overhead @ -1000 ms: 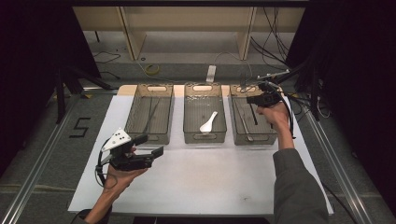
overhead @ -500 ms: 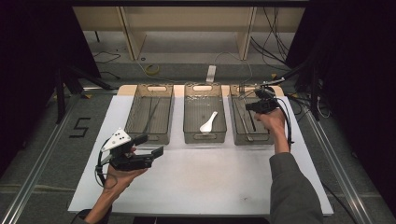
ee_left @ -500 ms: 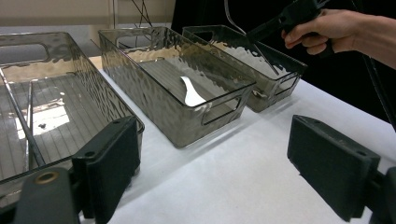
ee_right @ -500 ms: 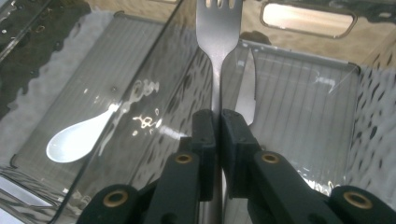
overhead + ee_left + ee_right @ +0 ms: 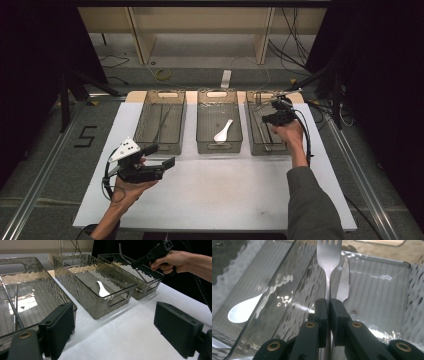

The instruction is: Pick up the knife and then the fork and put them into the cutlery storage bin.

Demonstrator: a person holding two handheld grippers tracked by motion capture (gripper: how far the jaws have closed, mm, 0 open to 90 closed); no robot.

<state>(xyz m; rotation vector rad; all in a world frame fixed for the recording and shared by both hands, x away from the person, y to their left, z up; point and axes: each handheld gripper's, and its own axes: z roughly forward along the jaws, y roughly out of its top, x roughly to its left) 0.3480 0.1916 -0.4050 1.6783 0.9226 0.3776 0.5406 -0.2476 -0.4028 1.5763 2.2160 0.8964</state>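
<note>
Three clear bins stand in a row at the far side of the white table. My right gripper (image 5: pixel 273 118) hangs over the right bin (image 5: pixel 256 145), shut on the handle of a steel fork (image 5: pixel 328 257) whose tines point away from me. A table knife (image 5: pixel 343 285) lies on that bin's floor just beside the fork. In the middle bin (image 5: pixel 218 146) lies a white spoon (image 5: pixel 223 131). My left gripper (image 5: pixel 162 155) is held above the table's near left, open, with nothing between its jaws. From it I see the right gripper (image 5: pixel 150 258) and the spoon (image 5: pixel 102 290).
The left bin (image 5: pixel 159 146) holds thin dark rods (image 5: pixel 11 305). Wooden shelving legs and cables sit on the floor beyond the table. A metal rail runs along each side of the table. Bare white tabletop (image 5: pixel 220 195) lies between the bins and the near edge.
My right gripper, with the fork, has shifted a little left and toward the person over the right bin. The left gripper has stayed put.
</note>
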